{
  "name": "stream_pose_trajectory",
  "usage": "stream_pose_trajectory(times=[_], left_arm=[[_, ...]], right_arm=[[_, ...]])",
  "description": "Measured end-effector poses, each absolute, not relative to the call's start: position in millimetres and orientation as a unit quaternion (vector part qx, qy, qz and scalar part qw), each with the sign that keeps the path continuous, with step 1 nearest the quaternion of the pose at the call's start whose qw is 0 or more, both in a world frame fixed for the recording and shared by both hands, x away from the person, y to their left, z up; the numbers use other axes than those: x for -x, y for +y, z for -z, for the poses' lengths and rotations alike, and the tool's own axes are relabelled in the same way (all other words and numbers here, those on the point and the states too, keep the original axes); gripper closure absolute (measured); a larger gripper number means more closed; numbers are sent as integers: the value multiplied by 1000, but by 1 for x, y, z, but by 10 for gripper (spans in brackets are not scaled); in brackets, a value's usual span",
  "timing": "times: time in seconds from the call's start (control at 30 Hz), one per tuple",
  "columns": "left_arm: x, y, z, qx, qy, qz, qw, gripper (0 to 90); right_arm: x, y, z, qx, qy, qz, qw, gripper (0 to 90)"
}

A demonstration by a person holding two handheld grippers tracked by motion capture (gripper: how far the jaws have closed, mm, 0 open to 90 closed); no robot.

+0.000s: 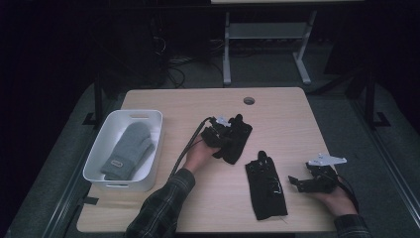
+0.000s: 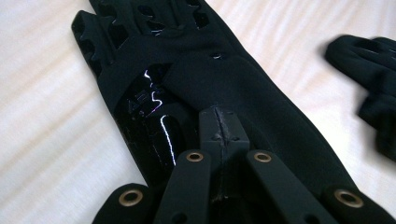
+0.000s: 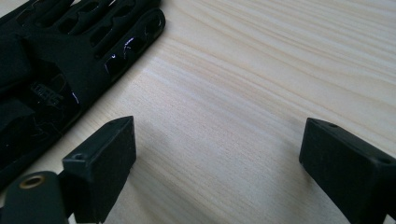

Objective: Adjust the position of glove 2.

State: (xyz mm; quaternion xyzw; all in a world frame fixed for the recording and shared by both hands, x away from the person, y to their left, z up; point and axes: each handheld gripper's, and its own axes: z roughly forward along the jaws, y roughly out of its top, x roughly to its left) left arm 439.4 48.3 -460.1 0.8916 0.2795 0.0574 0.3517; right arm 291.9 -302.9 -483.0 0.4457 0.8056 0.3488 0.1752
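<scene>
- My left claw [image 2: 219,135] has its jaws fully together, pinched on the fabric of a black fabric glove with glossy patches [image 2: 196,84]; the same claw shows in the high view [image 1: 221,133] near the middle of the table, on that glove [image 1: 236,144].
- My right claw [image 3: 217,154] stands wide open with nothing between the pads; bare wood lies under the gap. In the high view it [image 1: 303,182] sits near the right edge, just right of the second black glove [image 1: 266,186].
- Count of black gloves: two. One is under my left claw at centre; the other lies flat on the near side of the table, well apart from the first.
- Count of grey knitted mittens [image 1: 128,151]: one, lying in the white plastic bin [image 1: 99,148] at the left of the table.
- Count of bins: one. Count of claws: two.
- The light wooden table [image 1: 277,114] carries all of this.
- My left hand [image 1: 198,156] reaches forward from a plaid sleeve [image 1: 161,208], claw pointing far and down onto the glove.
- My right hand [image 1: 337,198] rests low at the near right corner, claw pointing left towards the second glove.
</scene>
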Motion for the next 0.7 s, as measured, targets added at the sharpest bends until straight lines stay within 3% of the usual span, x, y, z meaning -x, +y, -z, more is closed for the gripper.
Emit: stream_pose_trajectory(times=[0.7], left_arm=[[-367,82,456,-898,275,8,344,895]], right_arm=[[-292,-303,483,-447,805,-349,175,107]])
